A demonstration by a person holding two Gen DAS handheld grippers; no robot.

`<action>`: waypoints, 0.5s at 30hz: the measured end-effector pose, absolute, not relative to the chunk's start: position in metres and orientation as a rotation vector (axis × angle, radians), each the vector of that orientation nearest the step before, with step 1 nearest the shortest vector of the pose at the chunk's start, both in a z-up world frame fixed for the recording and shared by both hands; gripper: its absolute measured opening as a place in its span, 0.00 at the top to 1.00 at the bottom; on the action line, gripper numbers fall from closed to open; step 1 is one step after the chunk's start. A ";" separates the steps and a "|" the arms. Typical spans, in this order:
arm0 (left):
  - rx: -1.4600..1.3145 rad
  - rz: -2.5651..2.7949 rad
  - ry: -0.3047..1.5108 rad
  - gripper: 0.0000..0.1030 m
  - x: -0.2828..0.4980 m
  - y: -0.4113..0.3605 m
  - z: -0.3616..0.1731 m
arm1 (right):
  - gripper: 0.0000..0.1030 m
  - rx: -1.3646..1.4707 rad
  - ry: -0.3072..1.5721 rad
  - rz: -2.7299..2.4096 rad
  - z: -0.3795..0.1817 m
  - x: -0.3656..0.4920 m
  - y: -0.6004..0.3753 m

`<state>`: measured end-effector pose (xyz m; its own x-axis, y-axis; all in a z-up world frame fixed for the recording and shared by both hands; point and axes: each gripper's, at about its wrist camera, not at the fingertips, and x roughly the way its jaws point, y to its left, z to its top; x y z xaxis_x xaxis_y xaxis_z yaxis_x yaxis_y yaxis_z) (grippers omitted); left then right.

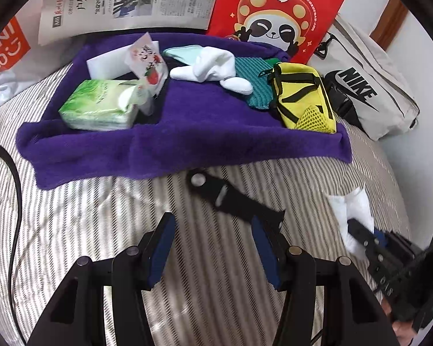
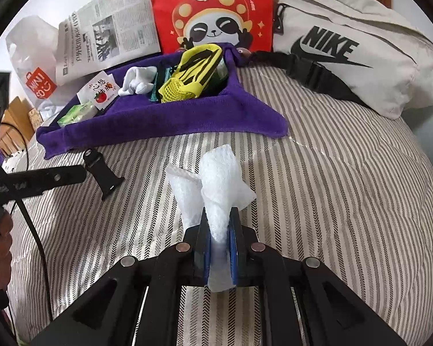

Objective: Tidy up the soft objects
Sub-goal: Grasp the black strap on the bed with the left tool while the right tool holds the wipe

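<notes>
Fluffy purple towel (image 1: pixel 187 141), woven striped bedcover (image 1: pixel 101 216), glossy red paper bag (image 1: pixel 277 8), white terry cloth (image 2: pixel 216 184), matt newspaper (image 1: pixel 124 0), probably canvas grey bag (image 2: pixel 360 57)

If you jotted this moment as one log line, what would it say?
right tongs: shut on white cloth | left tongs: open, empty, above striped bedding | purple towel: holds socks, tissues, yellow pouch

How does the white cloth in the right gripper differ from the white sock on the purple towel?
The white cloth is pinched in the right gripper, lifted over the striped bedding; the white sock lies loose on the purple towel. The cloth looks nubbly and stands crumpled; the sock looks smooth and lies sprawled. Both are white and soft.
</notes>
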<state>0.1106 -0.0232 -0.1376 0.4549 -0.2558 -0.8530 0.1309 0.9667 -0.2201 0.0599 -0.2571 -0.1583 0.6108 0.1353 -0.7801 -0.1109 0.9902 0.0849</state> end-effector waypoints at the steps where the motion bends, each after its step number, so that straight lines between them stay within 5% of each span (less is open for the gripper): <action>1: -0.138 -0.241 1.072 0.49 0.113 -0.027 -0.138 | 0.89 0.020 0.895 0.147 -0.159 0.059 -0.258; 8: -0.082 -0.175 1.064 0.48 0.125 -0.054 -0.142 | 0.88 0.030 0.856 0.194 -0.162 0.056 -0.262; 15: 0.055 -0.133 1.044 0.36 0.124 -0.078 -0.146 | 0.88 0.139 0.861 0.247 -0.163 0.058 -0.276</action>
<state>0.1239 -0.0777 -0.1459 0.4951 -0.0841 -0.8647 0.1360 0.9905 -0.0185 0.0577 -0.2759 -0.1633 0.6258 0.2703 -0.7316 -0.1587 0.9625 0.2199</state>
